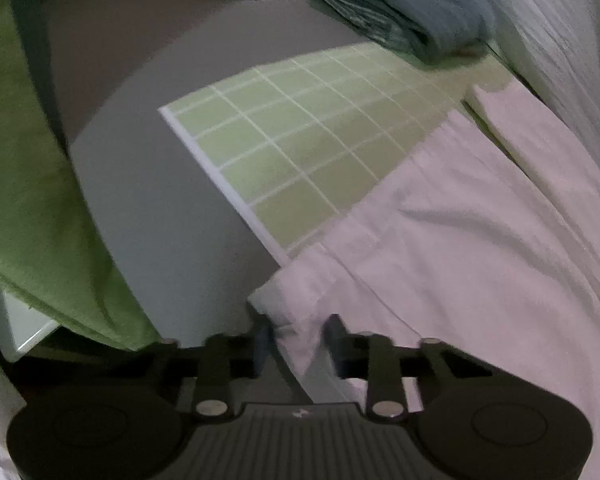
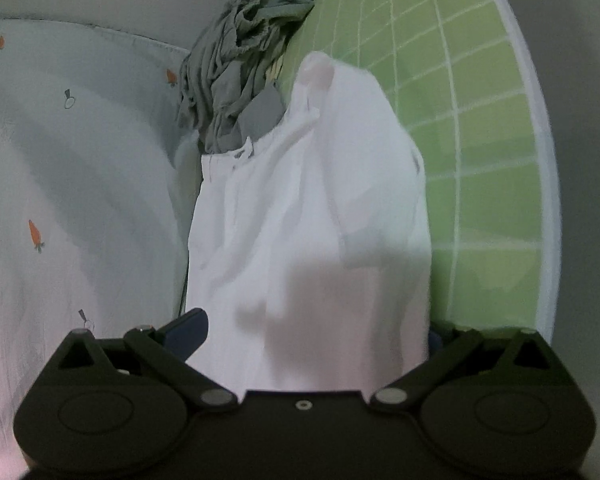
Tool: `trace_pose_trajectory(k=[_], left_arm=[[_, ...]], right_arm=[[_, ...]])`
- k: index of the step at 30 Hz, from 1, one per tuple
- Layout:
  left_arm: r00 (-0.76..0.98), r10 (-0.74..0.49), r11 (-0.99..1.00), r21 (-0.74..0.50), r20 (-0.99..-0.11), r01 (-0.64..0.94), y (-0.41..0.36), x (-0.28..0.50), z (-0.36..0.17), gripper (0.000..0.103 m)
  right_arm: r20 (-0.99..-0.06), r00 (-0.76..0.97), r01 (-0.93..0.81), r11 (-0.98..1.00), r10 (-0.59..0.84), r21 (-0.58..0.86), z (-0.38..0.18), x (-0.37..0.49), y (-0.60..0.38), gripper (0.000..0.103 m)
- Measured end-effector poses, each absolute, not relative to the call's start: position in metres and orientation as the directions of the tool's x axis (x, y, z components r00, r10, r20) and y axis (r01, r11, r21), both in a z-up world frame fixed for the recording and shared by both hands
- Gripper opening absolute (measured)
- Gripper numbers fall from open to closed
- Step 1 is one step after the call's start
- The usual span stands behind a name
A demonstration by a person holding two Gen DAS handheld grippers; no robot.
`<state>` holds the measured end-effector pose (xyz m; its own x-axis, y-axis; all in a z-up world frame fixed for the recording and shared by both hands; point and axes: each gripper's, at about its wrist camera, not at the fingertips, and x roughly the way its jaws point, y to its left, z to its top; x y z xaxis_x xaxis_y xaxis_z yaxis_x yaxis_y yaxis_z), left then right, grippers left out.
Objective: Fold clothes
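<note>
Two grippers are working one white garment point(image 1: 472, 256) that is lying partly on a green grid mat point(image 1: 300, 136). The left gripper point(image 1: 296, 344) is pinching a corner of the garment between nearly closed fingers, just past the mat's near edge, above the grey table point(image 1: 148, 184). The right gripper point(image 2: 316, 332) is standing wide open, with the garment point(image 2: 300, 216) bunched up between its spread fingers point(image 2: 188, 332); whether the fingers are touching the cloth cannot be told. A crumpled grey garment point(image 2: 236, 76) is lying beyond the white one, beside the mat point(image 2: 480, 128). A green towel point(image 1: 32, 184) is hanging over the table's left edge. A carrot-print sheet point(image 2: 60, 168) is lying left of the garment.
</note>
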<state>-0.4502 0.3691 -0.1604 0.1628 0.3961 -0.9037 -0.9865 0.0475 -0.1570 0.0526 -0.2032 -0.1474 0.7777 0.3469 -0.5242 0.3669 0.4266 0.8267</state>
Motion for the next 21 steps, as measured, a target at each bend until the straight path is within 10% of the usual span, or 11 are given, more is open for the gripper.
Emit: trace_pose_trajectory(k=[5,9,21], left_arm=[[0.165,0.442,-0.014,-0.191,-0.882,-0.982,0.36,-0.448,-0.15,0.013],[0.163,0.477,-0.066,-0.22,-0.864,-0.973,0.359,-0.445,-0.135,0.012],[0.138,0.647,-0.083,-0.249,-0.75,-0.965,0.336,-0.441,-0.014,0.012]], right_arm=[[-0.558,0.757,0.389,0.451,0.34,0.803,-0.145,0.083,-0.221,0.099],[-0.644,0.693,0.521,0.391,0.324,0.758,-0.157,0.092,-0.238,0.017],[-0.516,0.775,0.341,0.444,0.366,0.828,-0.045,0.056,-0.268,0.01]])
